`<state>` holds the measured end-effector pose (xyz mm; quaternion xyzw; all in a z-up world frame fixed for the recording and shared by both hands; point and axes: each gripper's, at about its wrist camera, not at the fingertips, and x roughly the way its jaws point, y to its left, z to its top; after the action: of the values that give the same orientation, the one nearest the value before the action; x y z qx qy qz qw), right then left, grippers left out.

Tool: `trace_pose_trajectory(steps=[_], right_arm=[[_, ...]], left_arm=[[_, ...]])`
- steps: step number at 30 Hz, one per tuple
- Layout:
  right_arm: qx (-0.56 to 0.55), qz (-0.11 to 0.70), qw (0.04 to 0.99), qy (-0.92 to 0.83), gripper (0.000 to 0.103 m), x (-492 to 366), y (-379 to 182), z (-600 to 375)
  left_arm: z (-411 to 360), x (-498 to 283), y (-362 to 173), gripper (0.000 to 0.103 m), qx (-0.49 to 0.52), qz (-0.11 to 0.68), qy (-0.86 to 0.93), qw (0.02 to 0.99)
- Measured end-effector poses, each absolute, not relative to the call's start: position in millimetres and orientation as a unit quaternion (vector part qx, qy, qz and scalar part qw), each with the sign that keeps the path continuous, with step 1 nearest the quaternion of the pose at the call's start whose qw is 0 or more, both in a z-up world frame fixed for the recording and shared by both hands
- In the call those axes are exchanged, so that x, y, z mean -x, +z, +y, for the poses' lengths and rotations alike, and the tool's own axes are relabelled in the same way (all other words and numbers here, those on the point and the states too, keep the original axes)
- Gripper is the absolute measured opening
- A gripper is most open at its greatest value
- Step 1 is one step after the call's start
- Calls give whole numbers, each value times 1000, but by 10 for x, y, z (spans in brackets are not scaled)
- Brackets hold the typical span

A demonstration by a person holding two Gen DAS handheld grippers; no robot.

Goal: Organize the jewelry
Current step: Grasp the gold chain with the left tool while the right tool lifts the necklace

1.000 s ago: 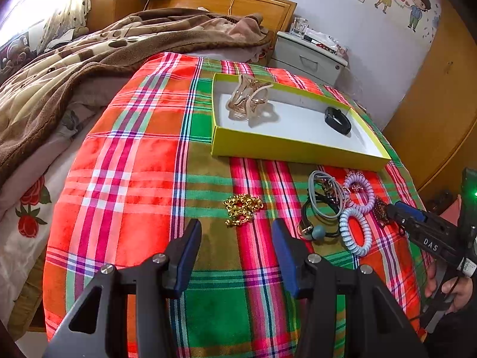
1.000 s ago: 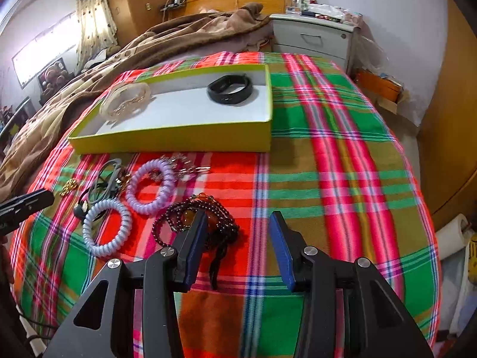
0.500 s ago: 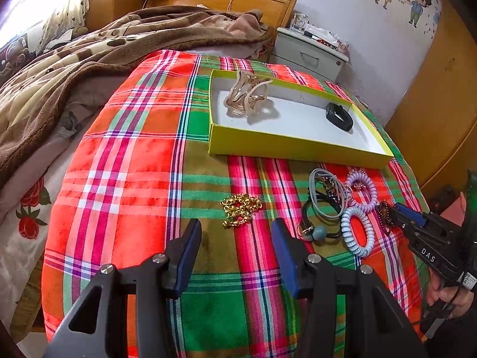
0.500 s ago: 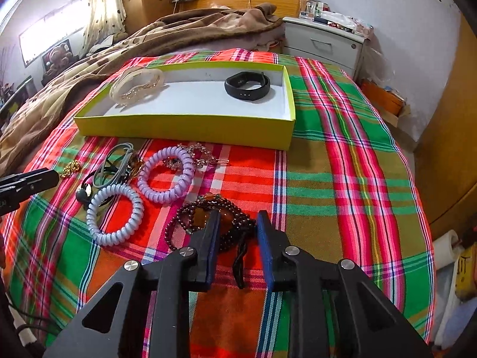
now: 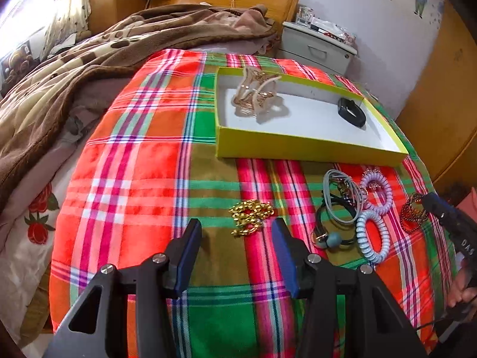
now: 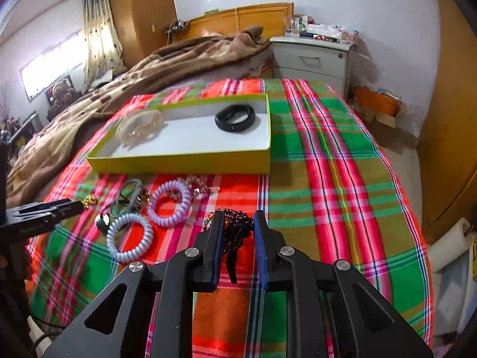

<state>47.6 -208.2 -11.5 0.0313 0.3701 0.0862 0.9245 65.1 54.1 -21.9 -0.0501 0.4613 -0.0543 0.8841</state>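
The right gripper pinches the dark beads, near the tray. The left gripper is spread just short of the gold chain.

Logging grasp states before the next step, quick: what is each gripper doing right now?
Left gripper: open, holding nothing, just short of the gold chain.
Right gripper: fingers closed on the dark bead bracelet.

Two spiral hair ties, one yellow box, one gold chain.
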Motion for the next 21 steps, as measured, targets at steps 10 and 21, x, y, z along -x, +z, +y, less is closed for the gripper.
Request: trace_pose_trajectory(steps=[10,21], right_arm=[[-42,348,932,93,20,-498,2,-2094],[-44,347,932,98,20,-552,-24,-2074]], left_arm=[[368,-799,-259,51,-14,471,-40,881],[355,-791,-268,41,-10,459,-29,888]])
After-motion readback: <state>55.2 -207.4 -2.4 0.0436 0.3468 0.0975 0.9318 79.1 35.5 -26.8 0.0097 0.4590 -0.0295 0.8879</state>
